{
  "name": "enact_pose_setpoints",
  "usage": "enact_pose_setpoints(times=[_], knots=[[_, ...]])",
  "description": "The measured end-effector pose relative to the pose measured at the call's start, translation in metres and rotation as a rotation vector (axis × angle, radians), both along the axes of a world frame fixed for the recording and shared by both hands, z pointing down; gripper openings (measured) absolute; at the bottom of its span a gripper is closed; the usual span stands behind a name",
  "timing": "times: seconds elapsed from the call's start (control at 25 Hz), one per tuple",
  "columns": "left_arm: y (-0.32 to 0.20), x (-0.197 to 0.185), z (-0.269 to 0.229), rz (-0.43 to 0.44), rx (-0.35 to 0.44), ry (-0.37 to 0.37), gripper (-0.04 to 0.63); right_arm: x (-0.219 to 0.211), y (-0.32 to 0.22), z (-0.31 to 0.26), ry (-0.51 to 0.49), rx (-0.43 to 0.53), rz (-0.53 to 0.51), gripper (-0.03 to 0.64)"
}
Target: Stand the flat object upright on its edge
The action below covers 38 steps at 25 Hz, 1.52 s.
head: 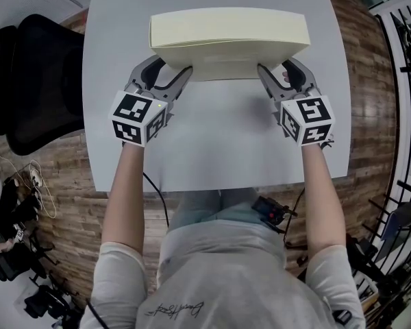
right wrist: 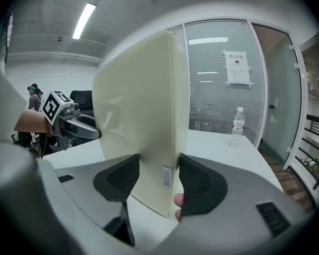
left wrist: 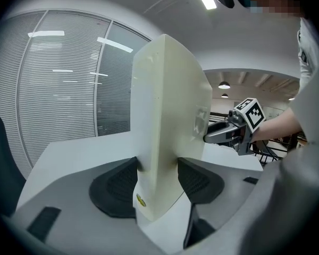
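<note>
Both grippers are pinching the flat object point(head: 229, 43) at its two ends, and it's standing up on the worktop point(head: 219, 142).

The left gripper point(left wrist: 157, 182) is clamping one end of the cream slab, with its jaws pressing on both faces. The right gripper point(right wrist: 158, 182) is doing the same at the other end, and a fingertip point(right wrist: 178, 201) is poking out by its right pad. The slab is sitting roughly upright with its long lower edge down at the grey worktop, towards the far side. A water bottle point(right wrist: 237, 120) is standing well apart from it, and a black chair point(head: 34, 67) is sitting beside the worktop.
</note>
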<state>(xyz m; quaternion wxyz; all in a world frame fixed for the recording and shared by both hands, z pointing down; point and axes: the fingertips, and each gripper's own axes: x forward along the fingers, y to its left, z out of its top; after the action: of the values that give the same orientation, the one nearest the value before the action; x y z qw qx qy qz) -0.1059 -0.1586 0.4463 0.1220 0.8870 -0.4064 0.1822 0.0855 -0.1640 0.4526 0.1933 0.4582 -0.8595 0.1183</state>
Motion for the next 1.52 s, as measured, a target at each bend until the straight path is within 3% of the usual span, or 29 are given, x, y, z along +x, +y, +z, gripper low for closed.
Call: enact_pose_setpoints(times=[0.68, 1.52], knots=[[0.0009, -0.0021, 0.0020, 0.022, 0.013, -0.017, 0.264, -0.0039, -0.0030, 0.0013, -0.003, -0.007, -0.015, 0.253], [0.0051, -0.0029, -0.0017, -0.024, 0.005, 0.002, 0.295, 0.0037, 0.0034, 0.0013, -0.018, -0.023, -0.007, 0.256]])
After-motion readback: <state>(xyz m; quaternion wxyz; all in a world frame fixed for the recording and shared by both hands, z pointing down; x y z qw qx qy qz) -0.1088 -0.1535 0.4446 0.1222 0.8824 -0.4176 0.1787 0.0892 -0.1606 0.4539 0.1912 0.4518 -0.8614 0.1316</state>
